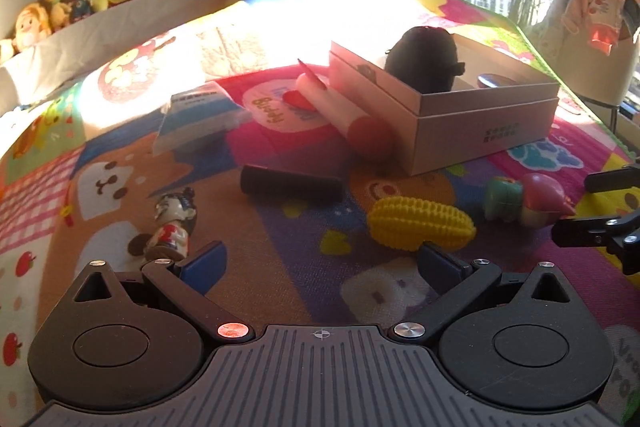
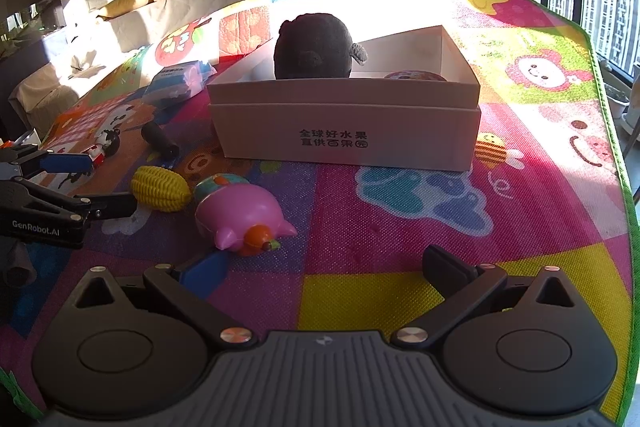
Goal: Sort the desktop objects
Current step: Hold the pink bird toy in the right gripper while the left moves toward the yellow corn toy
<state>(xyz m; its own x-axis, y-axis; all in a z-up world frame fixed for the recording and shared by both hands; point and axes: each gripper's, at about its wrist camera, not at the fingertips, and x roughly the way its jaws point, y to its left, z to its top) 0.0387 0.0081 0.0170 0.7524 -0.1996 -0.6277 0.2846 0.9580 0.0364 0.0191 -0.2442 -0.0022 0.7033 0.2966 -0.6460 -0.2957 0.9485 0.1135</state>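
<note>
Left wrist view: left gripper spread wide, empty, yellow toy corn just ahead. Right gripper gapes empty too, pink pig toy near its left finger.

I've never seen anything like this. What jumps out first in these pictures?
A bright cartoon play mat covers the whole surface, with a white cardboard box in its middle holding a dark plush toy. In front of the box lie a yellow toy corn and a pink pig toy, between two open black grippers.
</note>
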